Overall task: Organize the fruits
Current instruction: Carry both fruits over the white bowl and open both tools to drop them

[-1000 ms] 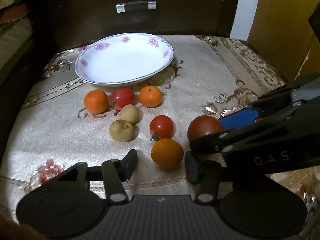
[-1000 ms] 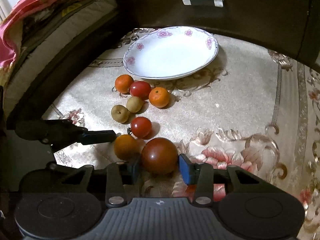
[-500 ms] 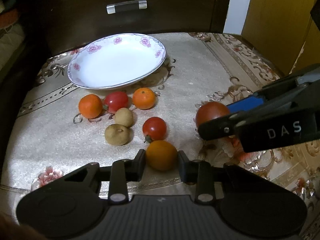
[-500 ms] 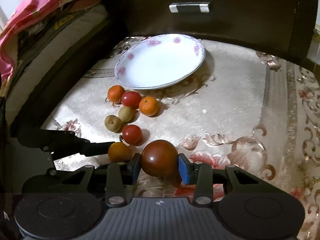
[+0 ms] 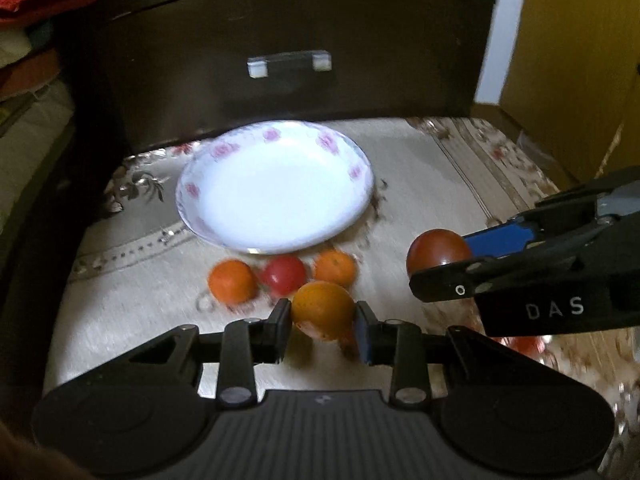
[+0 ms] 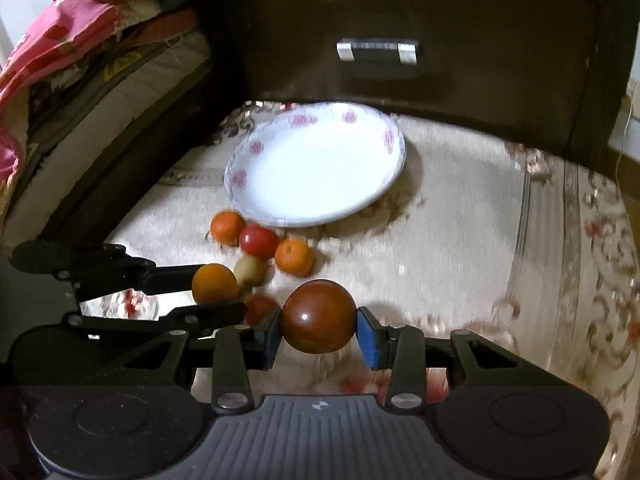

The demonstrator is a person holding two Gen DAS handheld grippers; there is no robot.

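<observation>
We clamp the left gripper on an orange and the right gripper on a dark tomato short of the plate, where round fruit may slip out.

Motion blur smears the loose fruit near the plate. The orange fruit partly hides a yellowish fruit and a red one.

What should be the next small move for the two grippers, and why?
Probably carry both fruits forward over the plate, then open the fingers. The left gripper is shut on the orange fruit and the right gripper on the dark red tomato. Both fruits appear lifted off the cloth, and the plate holds no fruit, while other fruits lie in front of it.
</observation>
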